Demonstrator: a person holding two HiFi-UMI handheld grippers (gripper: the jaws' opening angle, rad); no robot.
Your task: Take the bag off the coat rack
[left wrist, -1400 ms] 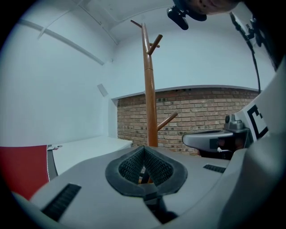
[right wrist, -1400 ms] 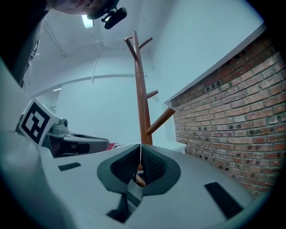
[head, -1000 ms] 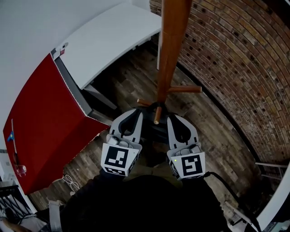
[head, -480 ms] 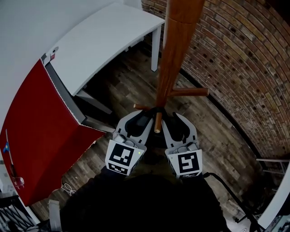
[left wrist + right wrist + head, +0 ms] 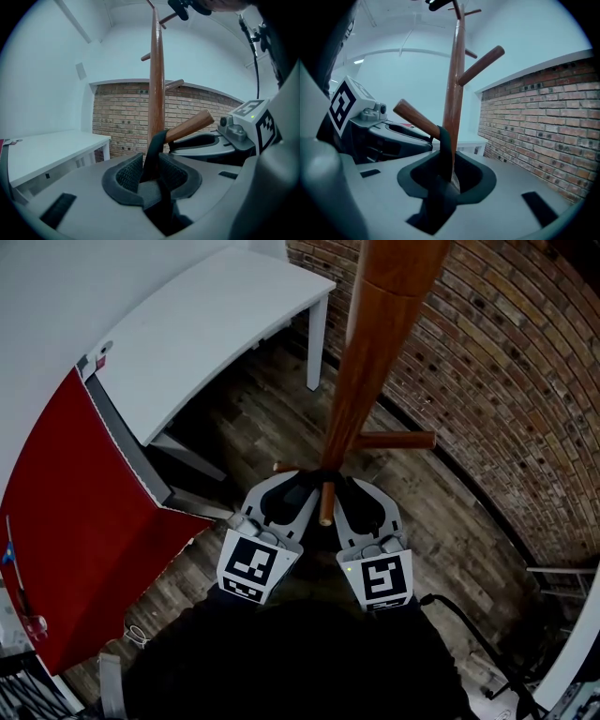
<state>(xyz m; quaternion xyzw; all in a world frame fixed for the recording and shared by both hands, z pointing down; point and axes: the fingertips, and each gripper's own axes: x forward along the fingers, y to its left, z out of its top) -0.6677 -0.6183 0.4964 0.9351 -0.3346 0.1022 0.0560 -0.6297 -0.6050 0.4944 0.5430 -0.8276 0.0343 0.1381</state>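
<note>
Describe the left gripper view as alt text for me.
A black strap hangs from a wooden peg of the coat rack and runs down between the left gripper's jaws, which have just opened and stand apart around it. Brick wall behind.

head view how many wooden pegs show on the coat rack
3. One brown wooden peg points toward the camera, low in the middle; one sticks out right toward the brick wall; one short stub shows left. Higher pegs may be out of frame.

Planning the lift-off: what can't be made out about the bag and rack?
Bag body: only its black strap shows; head view, dark shadow under the peg hides it.
Coat rack base: head view, behind the person's dark clothing.
</note>
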